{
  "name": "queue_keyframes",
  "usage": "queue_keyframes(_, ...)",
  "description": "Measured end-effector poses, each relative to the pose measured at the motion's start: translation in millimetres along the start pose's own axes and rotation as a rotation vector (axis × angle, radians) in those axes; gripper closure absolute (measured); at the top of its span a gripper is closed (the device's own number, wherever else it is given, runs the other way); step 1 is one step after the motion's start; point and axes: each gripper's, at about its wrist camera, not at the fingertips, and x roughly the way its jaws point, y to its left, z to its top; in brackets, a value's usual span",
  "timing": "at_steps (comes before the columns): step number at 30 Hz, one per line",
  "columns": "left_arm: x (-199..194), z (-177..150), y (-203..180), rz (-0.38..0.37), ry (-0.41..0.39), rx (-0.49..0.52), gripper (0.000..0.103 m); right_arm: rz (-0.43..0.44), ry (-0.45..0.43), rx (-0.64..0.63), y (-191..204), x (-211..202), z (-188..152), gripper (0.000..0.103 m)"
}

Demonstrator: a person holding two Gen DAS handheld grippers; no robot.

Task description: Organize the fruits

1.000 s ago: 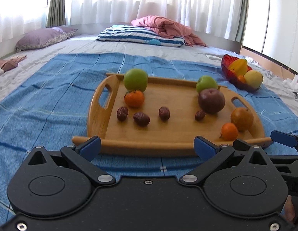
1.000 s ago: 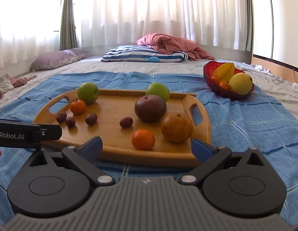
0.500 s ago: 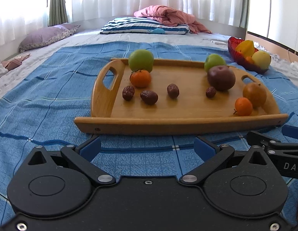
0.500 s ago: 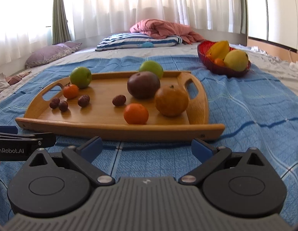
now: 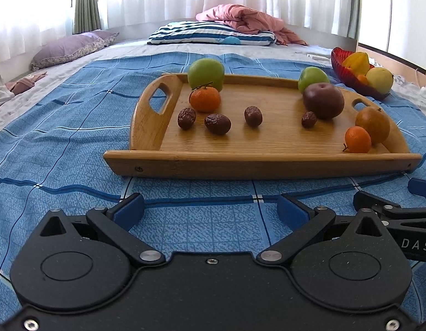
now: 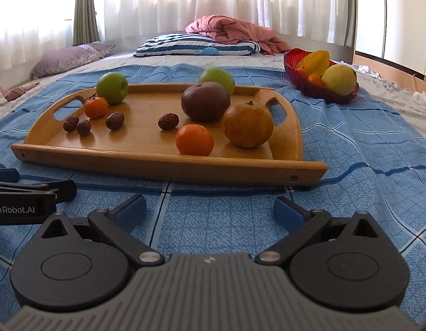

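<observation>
A wooden tray (image 5: 257,162) (image 6: 169,162) lies on the blue cloth and carries two green apples (image 5: 206,73) (image 6: 112,87), a dark purple fruit (image 5: 323,100) (image 6: 205,101), a brownish orange (image 6: 248,124), two small oranges (image 5: 204,99) (image 6: 194,139) and several dried dates (image 5: 217,124). A red bowl (image 5: 353,82) (image 6: 320,92) at the far right holds a yellow fruit, a star fruit and a small orange. My left gripper (image 5: 210,209) stands open, low over the cloth in front of the tray. My right gripper (image 6: 210,208) is open too, beside it.
The blue checked cloth (image 5: 61,127) covers a low bed. A striped pillow (image 5: 213,33), a pink blanket (image 5: 246,19) and a purple pillow (image 5: 69,48) lie at the back under white curtains. A wooden floor edge shows at the far right.
Both grippers have dropped lower and pulled back from the tray, which now sits farther ahead and is seen from a flatter angle. Both stay open. The fruits have not moved.
</observation>
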Motion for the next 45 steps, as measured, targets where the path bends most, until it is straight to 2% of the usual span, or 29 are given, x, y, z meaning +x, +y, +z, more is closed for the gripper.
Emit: queue_keyframes(45,-1.4,-4.1,0.8,-0.004,-0.021,-0.006,0.000,0.004,-0.018,0.012,-2.0,-0.9,-3.0,0.000)
